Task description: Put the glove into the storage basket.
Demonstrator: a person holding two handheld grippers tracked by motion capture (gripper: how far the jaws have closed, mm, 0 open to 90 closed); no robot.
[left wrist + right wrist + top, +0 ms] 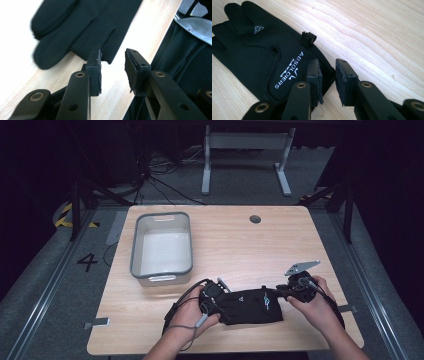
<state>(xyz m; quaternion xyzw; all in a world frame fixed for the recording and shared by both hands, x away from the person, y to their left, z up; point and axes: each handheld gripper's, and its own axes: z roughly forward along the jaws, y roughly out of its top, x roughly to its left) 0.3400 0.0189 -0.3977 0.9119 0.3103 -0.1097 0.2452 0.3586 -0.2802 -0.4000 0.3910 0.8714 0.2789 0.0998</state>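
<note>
A black glove (247, 306) with white lettering lies flat on the wooden table (250, 250) near its front edge. My left gripper (219, 301) is at the glove's left end and my right gripper (281, 294) at its right end. In the left gripper view the left gripper (113, 67) is open, its pads apart over bare wood just short of the glove's fingers (82, 27). In the right gripper view the right gripper (328, 75) is open too, its left jaw over the glove's cuff edge (257, 55), with nothing pressed between the pads.
A grey rectangular bin (161, 215) stands empty at the table's left, behind the left hand. A small round grommet (255, 219) sits near the far edge. The table's front edge runs close beneath both hands.
</note>
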